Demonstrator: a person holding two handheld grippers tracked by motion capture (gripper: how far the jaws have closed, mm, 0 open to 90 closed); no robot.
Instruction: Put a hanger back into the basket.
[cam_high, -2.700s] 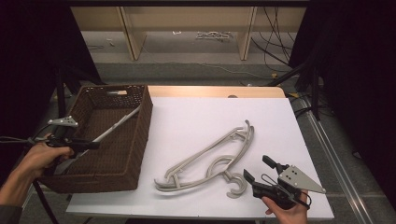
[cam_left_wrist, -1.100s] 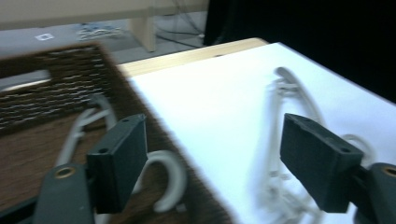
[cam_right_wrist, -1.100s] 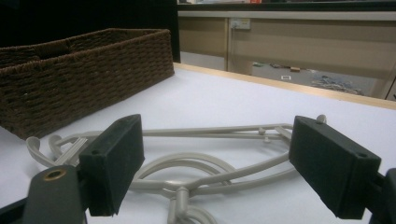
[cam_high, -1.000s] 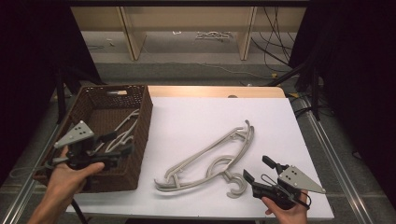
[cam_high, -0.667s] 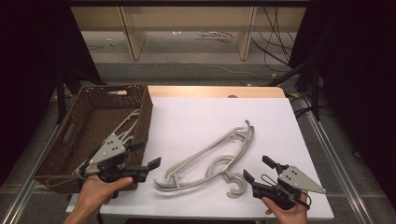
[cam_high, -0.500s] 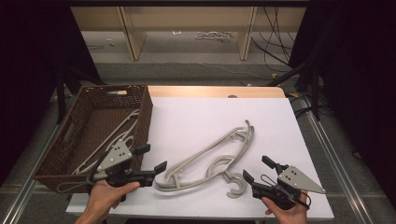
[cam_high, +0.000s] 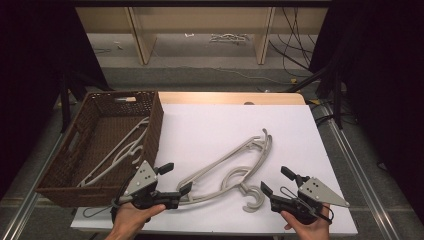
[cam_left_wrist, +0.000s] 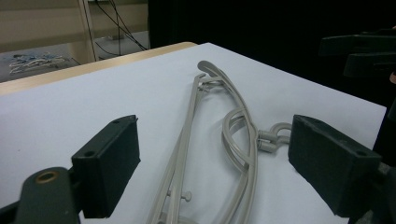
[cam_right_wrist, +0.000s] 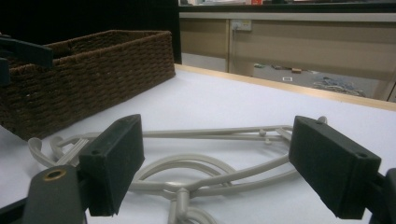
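Grey plastic hangers (cam_high: 235, 167) lying in a loose pile on the white table (cam_high: 210, 125), near its front edge, between both grippers. Left gripper (cam_high: 176, 181) at the pile's near end, jaws spread wide, one hovering just above a hanger tip, nothing gripped. Right gripper (cam_high: 276, 182) just beside the hooks, likewise parted and empty. Another hanger (cam_high: 120, 150) resting inside the brown wicker basket (cam_high: 152, 117) at left.

The near wall of the basket (cam_high: 75, 192) hides the low end of the hanger (cam_high: 117, 152) inside it.
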